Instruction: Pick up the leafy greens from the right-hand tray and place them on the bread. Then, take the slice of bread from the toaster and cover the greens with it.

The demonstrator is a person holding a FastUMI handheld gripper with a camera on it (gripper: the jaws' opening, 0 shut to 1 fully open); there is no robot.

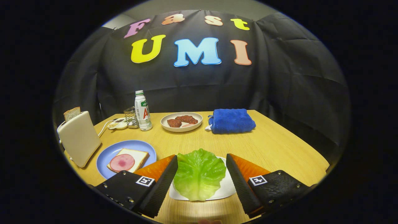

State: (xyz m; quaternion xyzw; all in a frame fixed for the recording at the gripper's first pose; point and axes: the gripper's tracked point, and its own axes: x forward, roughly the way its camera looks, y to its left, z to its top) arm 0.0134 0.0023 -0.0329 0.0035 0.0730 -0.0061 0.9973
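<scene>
A green lettuce leaf [199,173] lies on a white tray [225,189] on the wooden table. My gripper [202,161] hangs open over it, one finger on each side of the leaf, neither pressing on it. To the left, a blue plate [107,152] holds a bread slice [138,155] topped with a round of ham [122,162]. Further left stands a cream toaster [79,138] with a slice of bread [72,113] sticking out of its top.
Beyond the fingers sit a beige plate of red meat pieces [182,121], a folded blue towel [231,120], a white bottle with a green cap [143,110], a small glass [130,116] and a power strip [116,124]. The table edge runs close on the right.
</scene>
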